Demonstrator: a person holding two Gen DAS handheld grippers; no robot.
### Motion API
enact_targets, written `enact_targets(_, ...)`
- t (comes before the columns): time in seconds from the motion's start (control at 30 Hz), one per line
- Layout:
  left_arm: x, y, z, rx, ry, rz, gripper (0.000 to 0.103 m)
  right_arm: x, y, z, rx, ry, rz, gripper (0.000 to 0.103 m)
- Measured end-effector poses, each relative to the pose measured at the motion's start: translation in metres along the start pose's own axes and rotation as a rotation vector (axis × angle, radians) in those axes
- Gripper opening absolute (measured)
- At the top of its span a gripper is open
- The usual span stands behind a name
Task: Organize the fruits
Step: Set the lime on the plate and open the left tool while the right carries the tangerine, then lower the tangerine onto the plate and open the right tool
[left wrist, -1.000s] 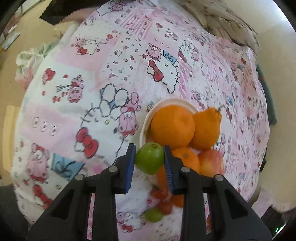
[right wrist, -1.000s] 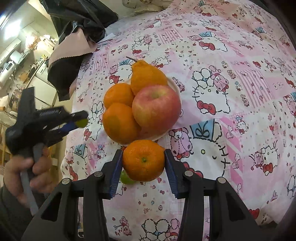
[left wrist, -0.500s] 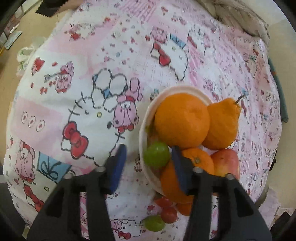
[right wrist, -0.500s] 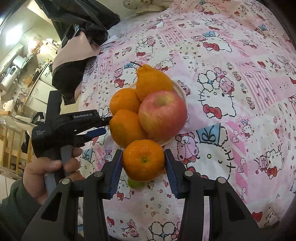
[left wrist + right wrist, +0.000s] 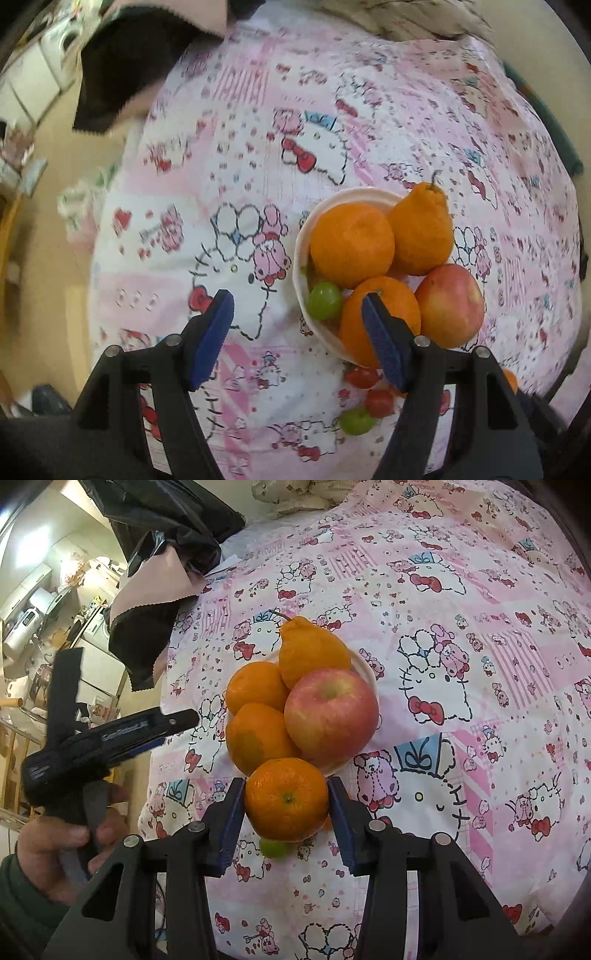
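Note:
A white bowl [image 5: 301,236] on the pink cartoon-print cloth holds two oranges [image 5: 351,243], a pear-shaped orange citrus [image 5: 421,236], a red apple [image 5: 450,306] and a small green fruit [image 5: 325,300] at its near rim. My left gripper [image 5: 299,332] is open and empty, just before the bowl. My right gripper [image 5: 286,812] is shut on a mandarin [image 5: 286,799], held just in front of the bowl [image 5: 364,668]. Another green fruit [image 5: 356,421] and small red tomatoes [image 5: 371,391] lie on the cloth near the bowl.
A dark cloth with a pink lining [image 5: 155,590] lies at the table's far left corner. The table edge drops off on the left [image 5: 107,229]. The hand holding the left gripper [image 5: 110,738] shows left of the bowl in the right wrist view.
My left gripper opened and let the green fruit go into the bowl, then drew back a little. My right gripper keeps holding the mandarin and moved slightly nearer the bowl.

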State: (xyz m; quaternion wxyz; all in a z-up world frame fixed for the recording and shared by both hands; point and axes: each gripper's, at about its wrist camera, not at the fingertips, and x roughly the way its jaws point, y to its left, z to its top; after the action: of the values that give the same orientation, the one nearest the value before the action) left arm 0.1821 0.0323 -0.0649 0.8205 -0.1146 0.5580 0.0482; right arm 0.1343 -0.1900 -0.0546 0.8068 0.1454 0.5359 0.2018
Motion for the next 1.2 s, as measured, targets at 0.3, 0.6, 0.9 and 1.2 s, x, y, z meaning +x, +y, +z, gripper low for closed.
enact_targets(0.3, -0.032, -0.007, -0.021, 0.114, -0.03, 0.049, 0.068, -0.01, -0.003, 0.009, 0.005, -0.027, 0.014, 0.047)
enact_targets(0.6, -0.047, -0.012, -0.029, 0.162, -0.107, 0.062, 0.068, -0.014, 0.001, 0.038, -0.018, -0.072, 0.022, 0.047)
enact_targets(0.9, -0.028, -0.002, -0.023, 0.104, -0.058, 0.023, 0.068, 0.017, -0.01, 0.068, -0.031, -0.035, 0.031, 0.047)
enact_targets(1.2, -0.016, 0.001, -0.022, 0.073, -0.013, 0.02, 0.068, 0.041, 0.002, 0.086, -0.092, -0.019, 0.023, 0.047)
